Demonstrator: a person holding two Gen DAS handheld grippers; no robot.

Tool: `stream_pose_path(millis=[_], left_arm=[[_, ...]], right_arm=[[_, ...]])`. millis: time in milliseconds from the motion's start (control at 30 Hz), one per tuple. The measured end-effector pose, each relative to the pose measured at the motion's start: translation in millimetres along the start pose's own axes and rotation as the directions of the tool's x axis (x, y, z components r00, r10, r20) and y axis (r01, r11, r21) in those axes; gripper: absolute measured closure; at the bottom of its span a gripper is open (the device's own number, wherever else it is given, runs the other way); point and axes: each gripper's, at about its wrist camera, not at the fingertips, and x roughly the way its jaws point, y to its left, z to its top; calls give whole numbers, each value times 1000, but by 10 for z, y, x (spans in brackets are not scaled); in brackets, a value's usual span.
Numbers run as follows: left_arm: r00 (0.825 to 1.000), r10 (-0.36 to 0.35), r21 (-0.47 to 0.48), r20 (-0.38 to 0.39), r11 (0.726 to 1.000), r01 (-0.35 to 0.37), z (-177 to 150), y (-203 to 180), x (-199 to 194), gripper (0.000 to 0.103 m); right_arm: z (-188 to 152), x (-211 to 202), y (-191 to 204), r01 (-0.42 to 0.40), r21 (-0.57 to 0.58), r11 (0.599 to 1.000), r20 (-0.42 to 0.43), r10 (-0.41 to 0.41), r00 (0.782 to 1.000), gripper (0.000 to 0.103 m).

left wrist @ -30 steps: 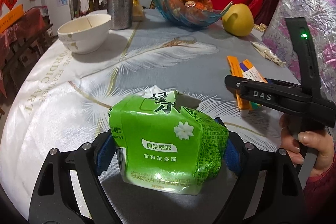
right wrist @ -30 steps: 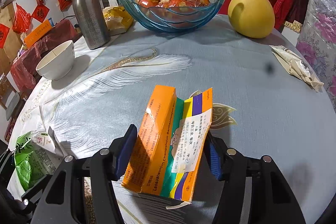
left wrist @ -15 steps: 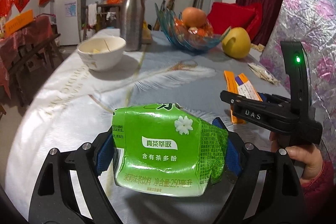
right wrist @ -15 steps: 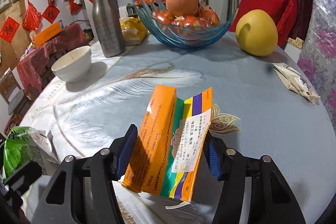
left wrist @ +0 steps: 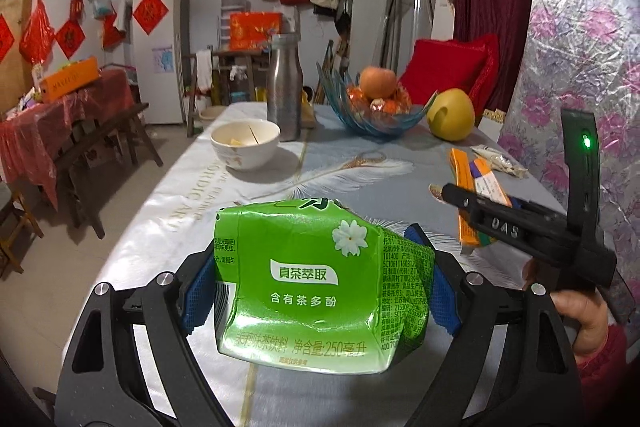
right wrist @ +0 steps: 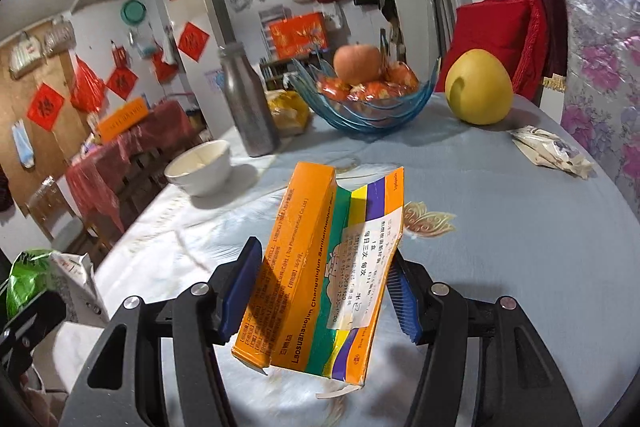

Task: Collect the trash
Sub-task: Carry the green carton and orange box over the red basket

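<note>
Glossy, crumpled green carton (left wrist: 316, 283) – matt cardboard box (right wrist: 320, 275) – smooth satiny tablecloth (right wrist: 500, 219).

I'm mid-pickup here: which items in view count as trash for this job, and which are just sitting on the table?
Job items:
- crushed green drink carton, clamped in the left gripper
- torn orange medicine box, clamped in the right gripper
- crumpled wrapper, probably trash, not yet picked up

Just lying about:
- white bowl
- steel bottle
- blue glass fruit bowl
- yellow pomelo
</note>
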Motion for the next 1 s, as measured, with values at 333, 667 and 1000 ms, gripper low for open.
stream_pose_path(millis=[333, 667, 1000], left_arm=[[991, -24, 23, 132, 1000, 21, 0, -161, -744, 20], [954, -23, 50, 298, 999, 8, -114, -170, -1729, 20], [889, 43, 22, 457, 998, -59, -366, 56, -2749, 20]], right_arm=[[-137, -1044, 170, -28, -17, 999, 149, 30, 988, 43], [-251, -2210, 434, -79, -50, 996, 318, 91, 944, 43], [-365, -2894, 1094, -163, -181, 970, 388, 223, 894, 43]])
